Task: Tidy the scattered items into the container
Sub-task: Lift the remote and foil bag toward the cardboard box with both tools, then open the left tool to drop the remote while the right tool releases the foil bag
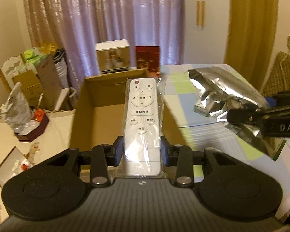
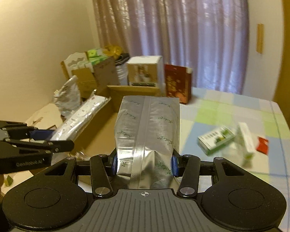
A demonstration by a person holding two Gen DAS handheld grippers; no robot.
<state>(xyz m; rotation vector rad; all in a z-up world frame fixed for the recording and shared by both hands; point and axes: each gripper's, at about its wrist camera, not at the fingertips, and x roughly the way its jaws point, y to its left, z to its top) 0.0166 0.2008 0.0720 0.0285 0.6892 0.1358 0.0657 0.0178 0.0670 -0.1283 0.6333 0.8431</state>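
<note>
In the left wrist view, your left gripper (image 1: 141, 150) squeezed a white remote control (image 1: 142, 123) in its clear wrapper, held above the open cardboard box (image 1: 83, 104). The wrapper looked slippery, so it could slide out.

In the right wrist view, your right gripper (image 2: 144, 164) pinched a silver foil pouch (image 2: 147, 135) just beside the box (image 2: 104, 133). It could snag the rim.

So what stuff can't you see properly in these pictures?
- Cardboard box floor: left wrist view, the remote and left gripper hide the middle.
- Small boxes on the table: right wrist view, motion blur, labels unreadable.
- Foil pouch bottom: hidden behind the right gripper.
</note>
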